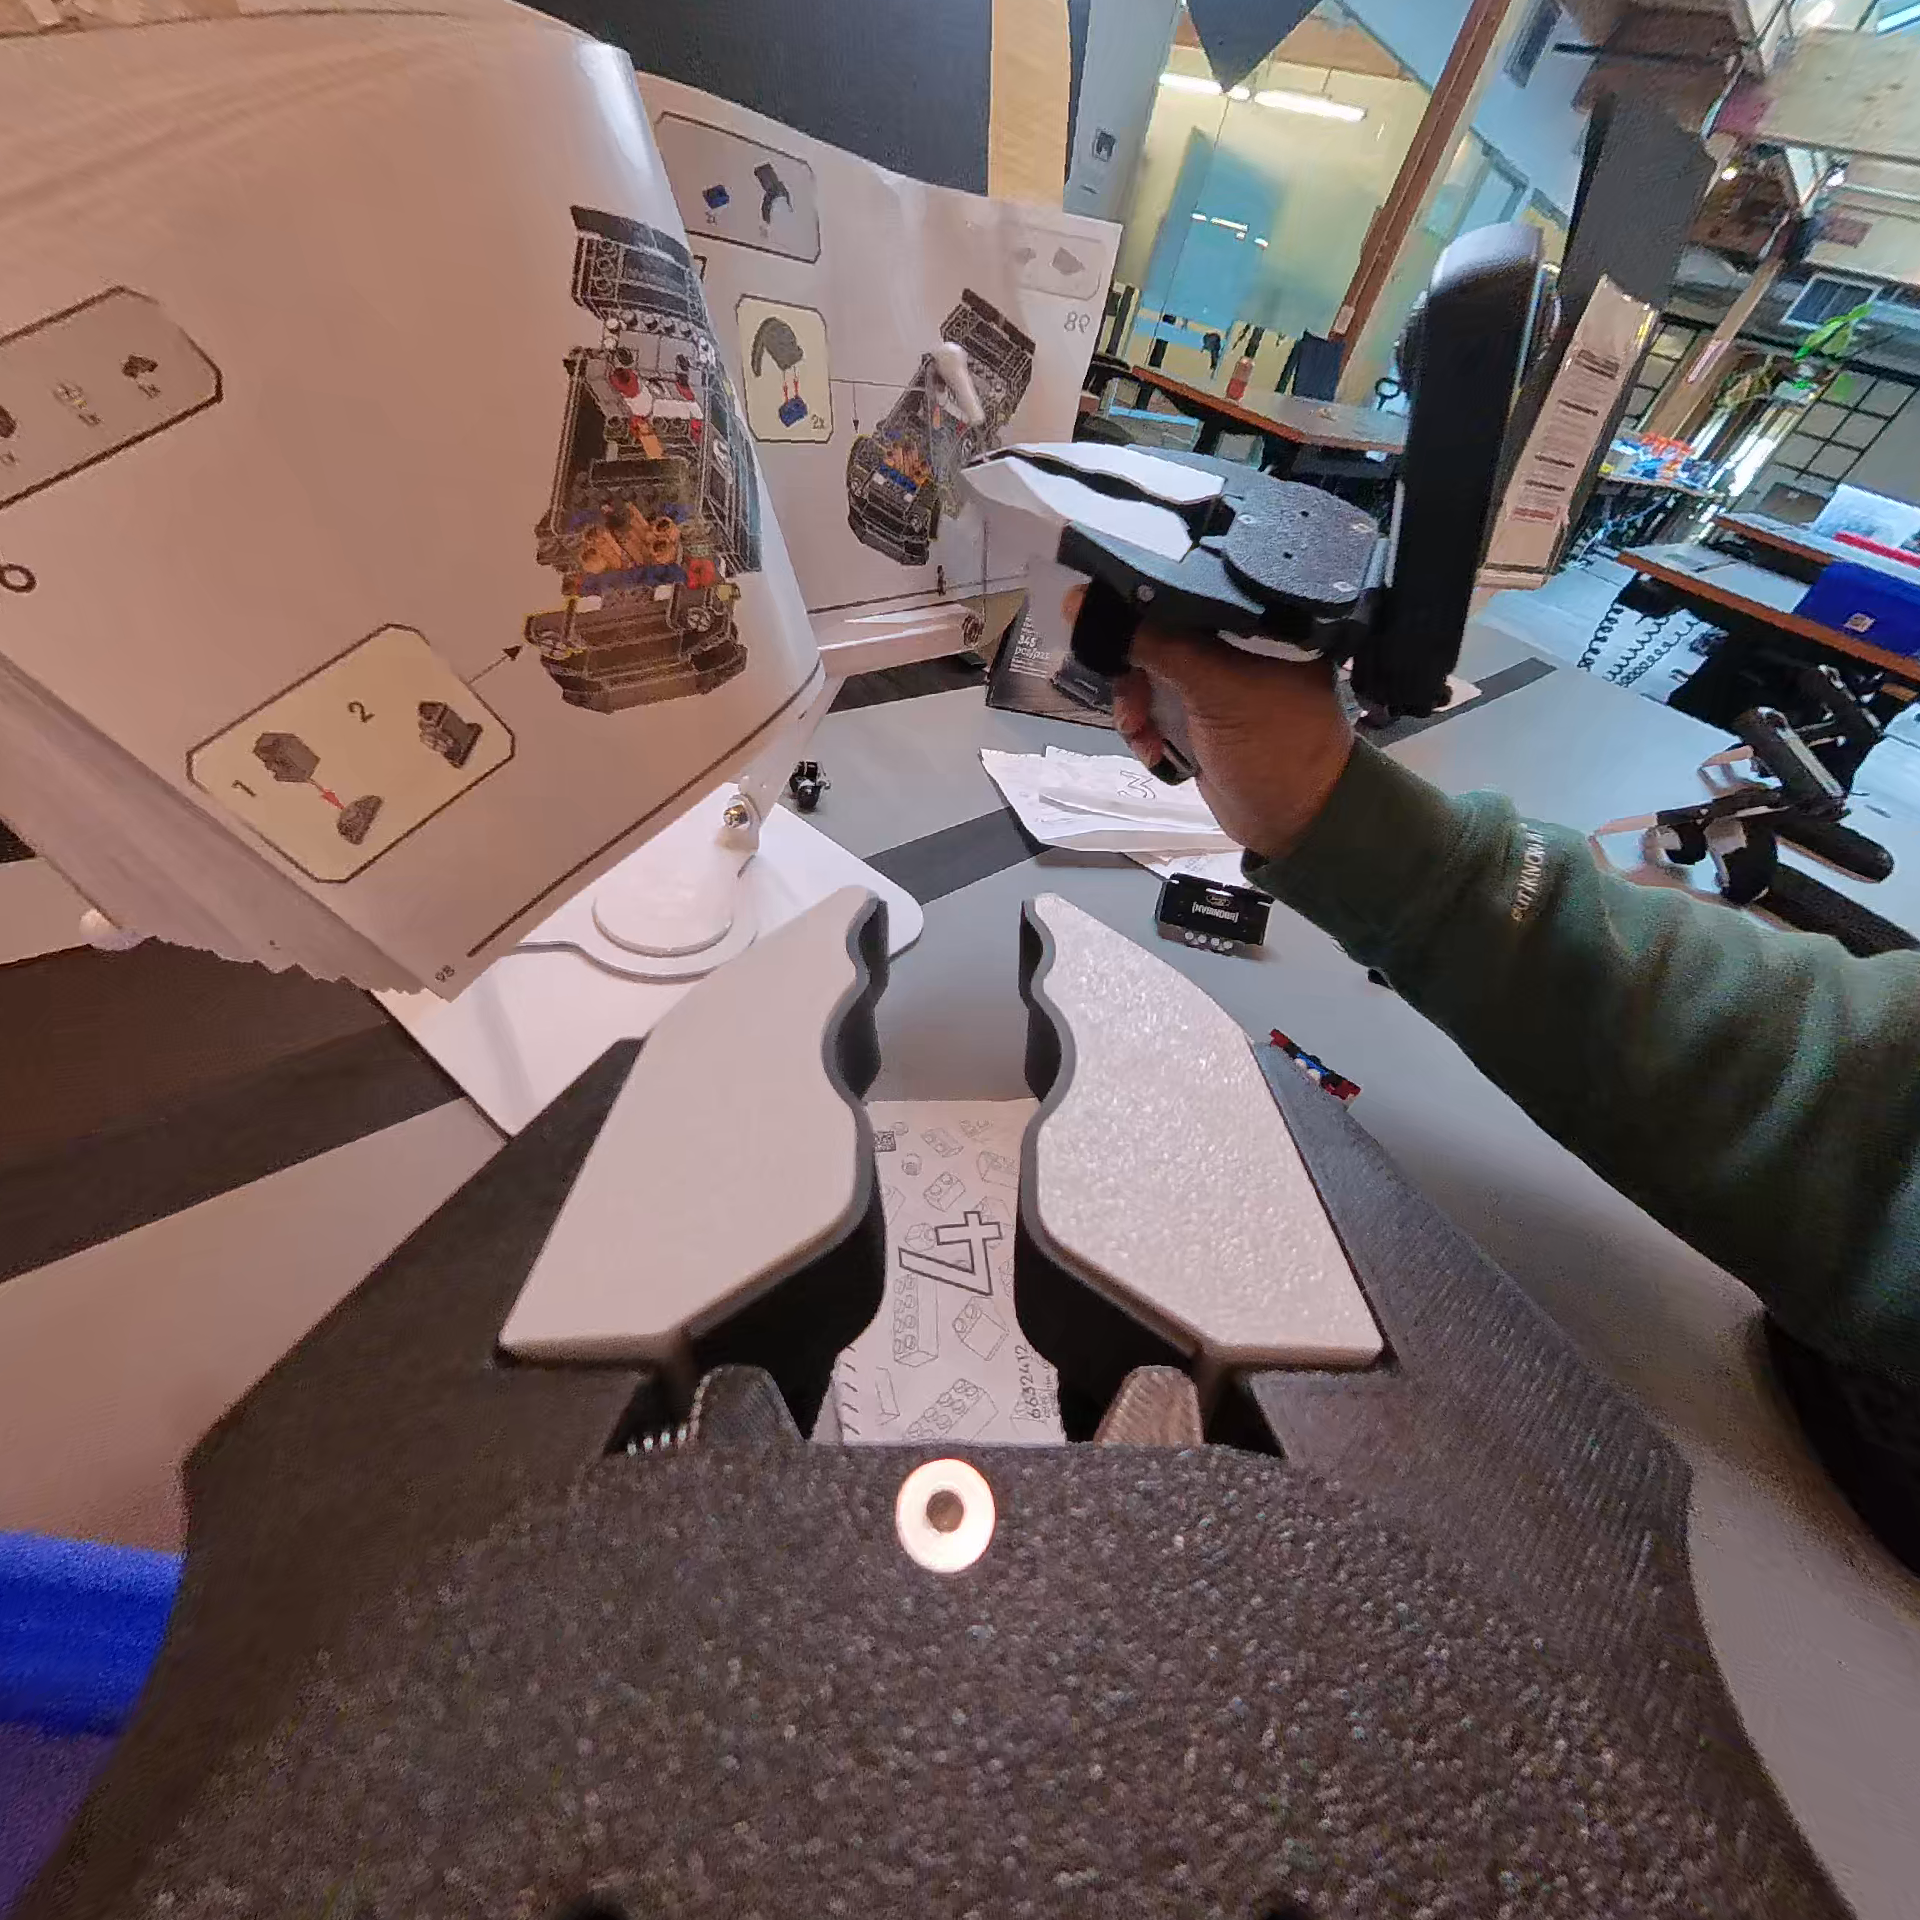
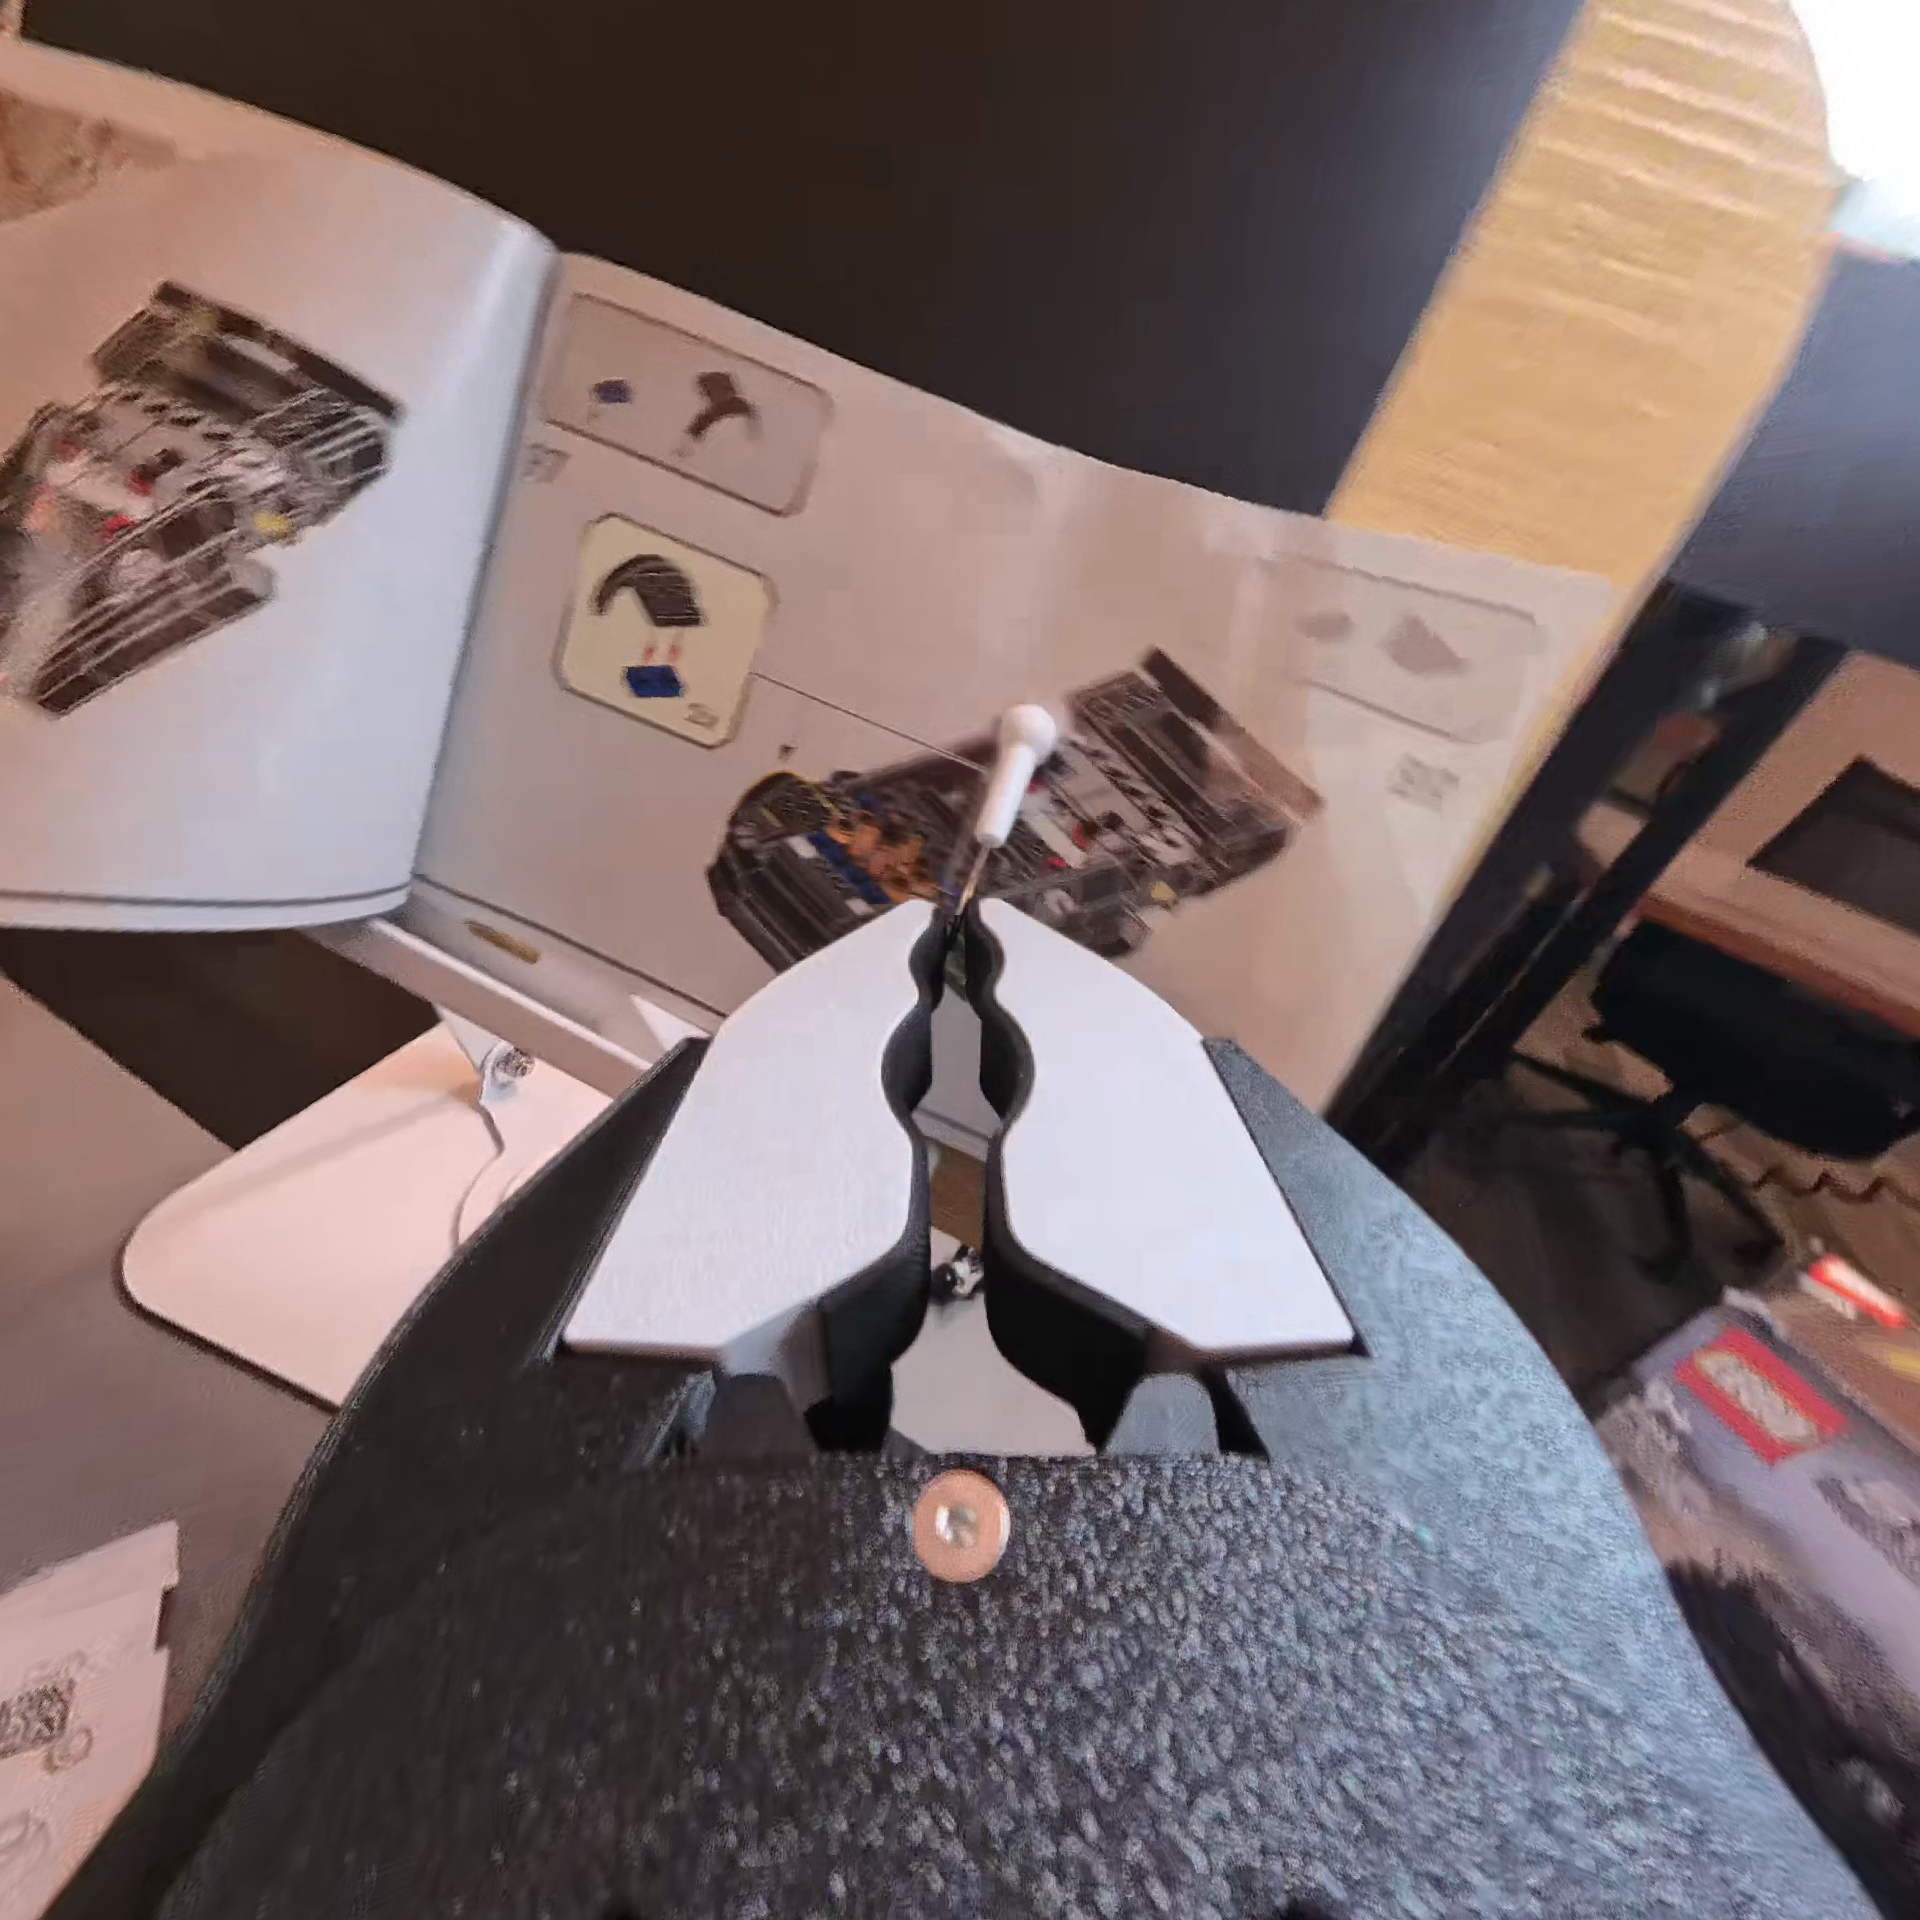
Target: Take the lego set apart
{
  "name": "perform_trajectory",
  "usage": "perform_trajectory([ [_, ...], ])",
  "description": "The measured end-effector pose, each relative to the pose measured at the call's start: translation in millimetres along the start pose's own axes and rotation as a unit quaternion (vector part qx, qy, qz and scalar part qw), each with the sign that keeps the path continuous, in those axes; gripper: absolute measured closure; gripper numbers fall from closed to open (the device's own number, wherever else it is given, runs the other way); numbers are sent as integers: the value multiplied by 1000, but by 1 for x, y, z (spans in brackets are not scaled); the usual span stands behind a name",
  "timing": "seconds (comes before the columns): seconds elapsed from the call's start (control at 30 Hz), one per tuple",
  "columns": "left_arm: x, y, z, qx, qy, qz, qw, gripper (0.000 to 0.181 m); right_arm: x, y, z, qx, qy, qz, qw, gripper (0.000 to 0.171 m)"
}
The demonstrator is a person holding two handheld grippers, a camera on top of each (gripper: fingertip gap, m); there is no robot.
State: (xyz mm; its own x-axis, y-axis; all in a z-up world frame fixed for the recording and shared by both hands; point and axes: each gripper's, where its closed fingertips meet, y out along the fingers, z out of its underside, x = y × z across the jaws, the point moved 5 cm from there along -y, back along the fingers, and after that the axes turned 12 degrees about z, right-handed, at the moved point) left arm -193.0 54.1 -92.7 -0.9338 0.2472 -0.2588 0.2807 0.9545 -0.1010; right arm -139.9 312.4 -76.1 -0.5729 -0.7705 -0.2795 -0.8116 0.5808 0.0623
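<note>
My left gripper (image 1: 951, 925) is open and empty, low over the grey table (image 1: 1455, 1195), above a white paper bag (image 1: 951, 1247). My right gripper (image 2: 956, 909) is shut on the thin wire page holder with a white tip (image 2: 1018, 764) of the book stand, in front of the open instruction booklet (image 2: 935, 644). It also shows in the left wrist view (image 1: 987, 483), held by a hand at the booklet's right page (image 1: 914, 343). A small black lego piece (image 1: 1214, 914), a red, blue and black piece (image 1: 1314, 1075) and a tiny black part (image 1: 808, 781) lie on the table.
The white stand base (image 1: 665, 914) sits just ahead of my left gripper. Crumpled paper bags (image 1: 1101, 800) and the dark lego box (image 1: 1049, 665) lie behind. A green sleeve (image 1: 1610, 1039) crosses the right side. A spare gripper (image 1: 1766, 821) lies far right. Spacing between my two grippers at the tips: around 25 cm.
</note>
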Motion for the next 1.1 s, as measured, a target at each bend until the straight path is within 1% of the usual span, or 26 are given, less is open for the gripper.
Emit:
perform_trajectory([
  [0.1, 11, 5, 1, 15, 11, -18, 1000, 156, -18, -6, 13, 22, 71, 25, 997, 165],
  [0.2, 24, 7, 0, 26, 28, -46, 998, 156, -27, -13, 29, 45, 137, 30, 989, 162],
  [0.33, 30, 6, -5, 26, 41, -56, 997, 156, -31, -20, 44, 84, 219, 6, 972, 160],
  [0.4, 32, 4, -6, 27, 42, -58, 997, 156, -31, -24, 46, 97, 242, -5, 965, 157],
  [0.43, 34, 3, -7, 27, 41, -58, 997, 155, -30, -26, 44, 98, 233, -1, 967, 157],
  [0.5, 37, 0, -6, 33, 35, -58, 997, 154, -31, -35, 38, 97, 199, 22, 975, 149],
  [0.53, 39, -2, -5, 33, 33, -59, 997, 154, -32, -42, 34, 98, 186, 40, 977, 144],
  [0.57, 41, -4, -5, 33, 31, -60, 997, 153, -33, -49, 27, 90, 165, 59, 980, 135],
  [0.6, 43, -5, -4, 33, 30, -62, 997, 153, -31, -58, 15, 62, 124, 78, 987, 129],
  [0.63, 45, -6, -4, 34, 30, -65, 997, 153, -19, -68, -3, 17, 66, 78, 995, 129],
  [0.67, 47, -7, -4, 32, 30, -68, 997, 153, 4, -75, -21, -28, 4, 49, 998, 133],
  [0.7, 50, -8, -5, 29, 28, -69, 997, 154, 32, -81, -35, -58, -51, 8, 997, 133],
  [0.73, 51, -8, -6, 25, 25, -71, 997, 153, 59, -82, -45, -69, -92, -28, 993, 130],
  [0.77, 53, -8, -7, 22, 25, -75, 997, 153, 84, -80, -52, -64, -119, -56, 989, 122],
  [0.8, 53, -9, -9, 18, 25, -80, 996, 153, 104, -75, -57, -54, -138, -74, 986, 111],
  [0.83, 54, -10, -11, 15, 26, -85, 996, 153, 121, -66, -60, -45, -162, -79, 983, 100],
  [0.9, 53, -15, -13, 9, 27, -94, 995, 154, 145, -42, -60, -27, -219, -61, 974, 83],
  [0.97, 51, -23, -14, 3, 29, -100, 995, 154, 154, -15, -52, 7, -254, -30, 967, 71],
  [1.03, 51, -32, -14, 3, 33, -108, 994, 154, 151, 3, -45, 26, -254, -3, 967, 73],
  [1.1, 53, -41, -13, 6, 42, -120, 992, 154, 144, 7, -48, 9, -250, 18, 968, 90],
])
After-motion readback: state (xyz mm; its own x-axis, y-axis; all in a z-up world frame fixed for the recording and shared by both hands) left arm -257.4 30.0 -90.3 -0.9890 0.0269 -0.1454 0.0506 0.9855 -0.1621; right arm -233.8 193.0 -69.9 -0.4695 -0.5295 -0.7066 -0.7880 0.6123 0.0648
